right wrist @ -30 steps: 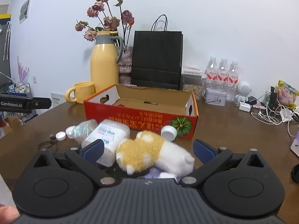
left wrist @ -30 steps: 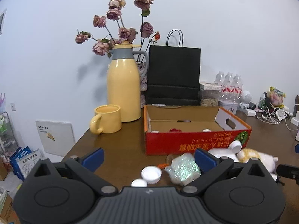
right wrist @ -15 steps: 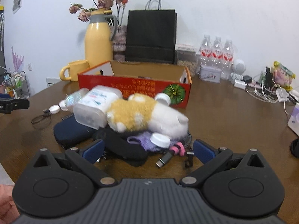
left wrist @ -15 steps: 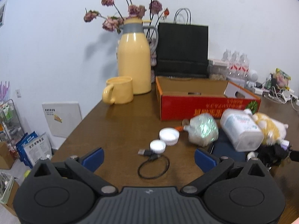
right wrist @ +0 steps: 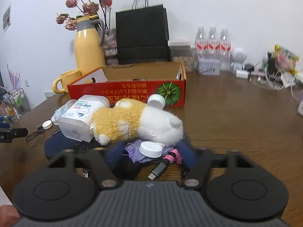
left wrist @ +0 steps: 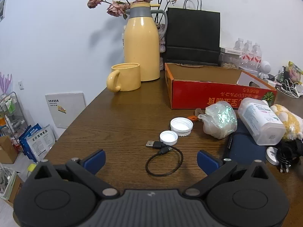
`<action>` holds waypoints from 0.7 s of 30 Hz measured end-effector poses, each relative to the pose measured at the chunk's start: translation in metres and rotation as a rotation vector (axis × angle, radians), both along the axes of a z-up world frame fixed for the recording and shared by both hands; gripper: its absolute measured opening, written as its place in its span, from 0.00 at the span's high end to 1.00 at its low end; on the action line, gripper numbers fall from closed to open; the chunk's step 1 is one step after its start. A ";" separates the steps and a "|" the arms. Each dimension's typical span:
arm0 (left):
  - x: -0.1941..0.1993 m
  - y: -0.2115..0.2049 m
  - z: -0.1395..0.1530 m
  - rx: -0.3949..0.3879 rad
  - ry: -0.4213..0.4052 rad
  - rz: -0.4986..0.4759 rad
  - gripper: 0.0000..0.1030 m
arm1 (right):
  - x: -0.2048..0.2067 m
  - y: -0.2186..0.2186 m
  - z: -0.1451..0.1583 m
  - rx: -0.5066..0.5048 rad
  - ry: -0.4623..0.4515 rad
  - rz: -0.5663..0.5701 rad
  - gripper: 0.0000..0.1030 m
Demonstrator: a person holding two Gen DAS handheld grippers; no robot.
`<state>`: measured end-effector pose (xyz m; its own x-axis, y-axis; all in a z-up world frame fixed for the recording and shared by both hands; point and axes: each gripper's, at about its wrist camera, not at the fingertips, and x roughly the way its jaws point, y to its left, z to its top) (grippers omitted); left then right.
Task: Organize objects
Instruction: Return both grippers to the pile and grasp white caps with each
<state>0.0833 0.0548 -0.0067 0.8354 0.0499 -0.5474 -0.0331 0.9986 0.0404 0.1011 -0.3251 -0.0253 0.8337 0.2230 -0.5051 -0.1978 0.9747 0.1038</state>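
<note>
A red cardboard box stands open on the brown table. In front of it lies a pile: a yellow-and-white plush toy, a clear plastic jar, a crumpled plastic bag, a dark blue pouch, white caps and a short black USB cable. My left gripper is open above the cable. My right gripper has its blurred fingers partly closed around the cap and purple cloth, touching neither clearly.
A yellow jug with dried roses, a yellow mug and a black paper bag stand behind the box. Water bottles, a tin, a small white robot figure and tangled cables fill the back right. The table's left edge drops off.
Both grippers have pulled back and tilted down, so more of the table shows. The right gripper's fingers have moved inward toward the white cap and are blurred.
</note>
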 end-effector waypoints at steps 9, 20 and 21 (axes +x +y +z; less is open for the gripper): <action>0.042 -0.008 -0.006 0.014 0.024 0.002 0.06 | 0.007 0.000 -0.005 0.051 0.029 -0.004 0.72; 0.081 -0.016 -0.019 0.027 0.092 -0.089 0.57 | 0.000 0.004 0.007 0.035 -0.033 0.035 0.72; 0.080 -0.015 -0.020 0.014 0.089 -0.105 0.70 | 0.000 0.005 0.007 0.033 -0.036 0.037 0.72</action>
